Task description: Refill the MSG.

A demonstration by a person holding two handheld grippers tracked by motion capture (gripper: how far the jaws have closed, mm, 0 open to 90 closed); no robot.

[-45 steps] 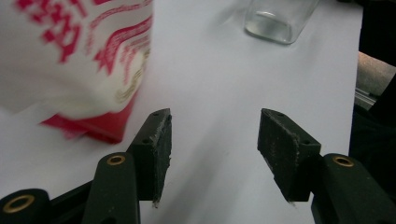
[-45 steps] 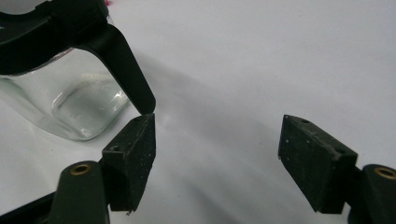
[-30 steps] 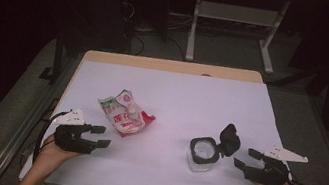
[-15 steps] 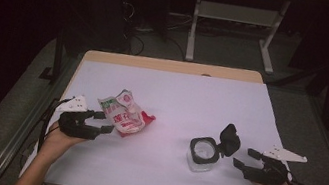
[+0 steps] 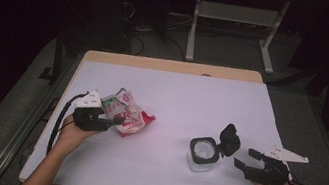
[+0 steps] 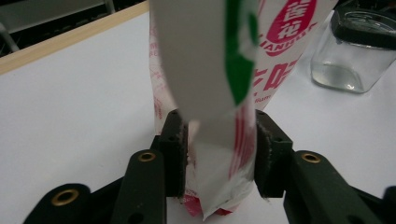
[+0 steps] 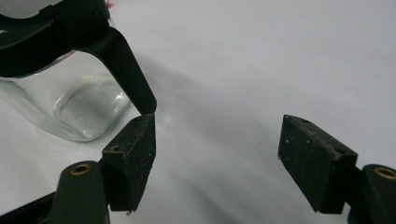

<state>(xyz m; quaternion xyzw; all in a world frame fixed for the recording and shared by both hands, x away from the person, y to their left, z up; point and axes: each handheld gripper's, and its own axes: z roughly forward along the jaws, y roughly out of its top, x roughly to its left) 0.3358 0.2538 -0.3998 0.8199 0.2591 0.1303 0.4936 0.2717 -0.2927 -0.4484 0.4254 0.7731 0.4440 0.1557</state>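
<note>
White cloth covers the worktop (image 5: pixel 177 94), with dark floor and metal frames beyond it. We have our left gripper (image 5: pixel 114 121) at the near-left, its jaws set on either side of the crumpled snack packet (image 5: pixel 131 115) that lies there; the left gripper view shows the thin film (image 6: pixel 219 154) between both pads, though we cannot tell if they are biting yet. Our right gripper (image 5: pixel 244 158) waits with jaws wide apart just beside the glass jar (image 5: pixel 202 154), whose black hinged lid (image 5: pixel 229 140) stands open. We judge the slick film could slide out or tear if lifted by so little, and our right jaw, close to the lid, could knock the jar over. Only the right gripper view reveals how near that pad (image 7: pixel 133 154) sits to the lid's tip (image 7: pixel 140 100).
</note>
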